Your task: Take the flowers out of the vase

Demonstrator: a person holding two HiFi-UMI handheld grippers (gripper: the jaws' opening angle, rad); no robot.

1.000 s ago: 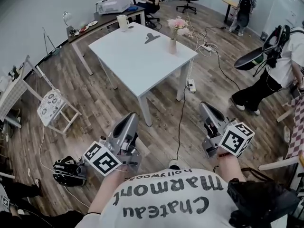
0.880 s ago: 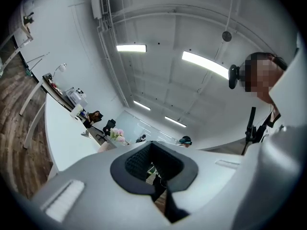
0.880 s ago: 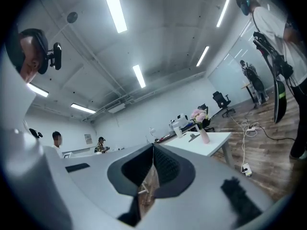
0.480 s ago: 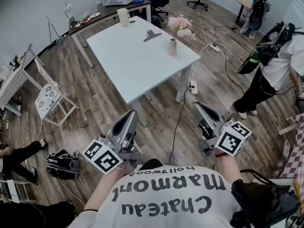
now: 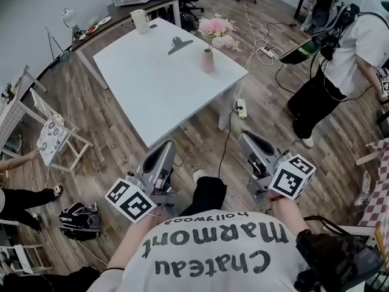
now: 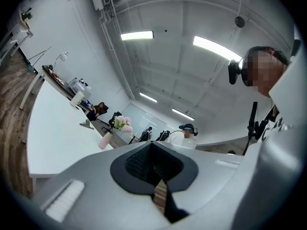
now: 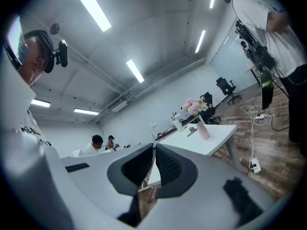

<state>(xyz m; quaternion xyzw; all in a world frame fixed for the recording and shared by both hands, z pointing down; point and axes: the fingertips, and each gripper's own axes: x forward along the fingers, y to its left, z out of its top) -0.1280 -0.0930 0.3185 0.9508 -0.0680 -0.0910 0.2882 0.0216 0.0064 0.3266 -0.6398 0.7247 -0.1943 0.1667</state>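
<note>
- Where nothing covers it, the brown wood-plank floor shows all round the table, with dark cables trailing across it at the far right.
- The white rectangular table stands in the middle of the scene, set at an angle, its near corner pointing toward the person who holds the tongs.
- A person in a white top and black trousers stands at the far right, well apart from the table.
- The left grey tongs with a black-and-white marker cube are held low at the near left and point toward the table's near corner. Their dark ribbed pads are pressed together, with nothing between them.
- The right grey tongs with a like marker cube are held low at the near right, just beyond the table's near right edge. Only a hairline slit shows between their pads, and they grip nothing.
- A white folding chair stands on the floor at the left, apart from the table.
- The bunch of pink and white flowers stands in the vase, blooms above its mouth, well apart from both tongs.
- The small pale-pink vase stands upright on the table by its far right edge, near the right corner.
- A black binder clip lies on the table, left of the vase and farther off.
</note>
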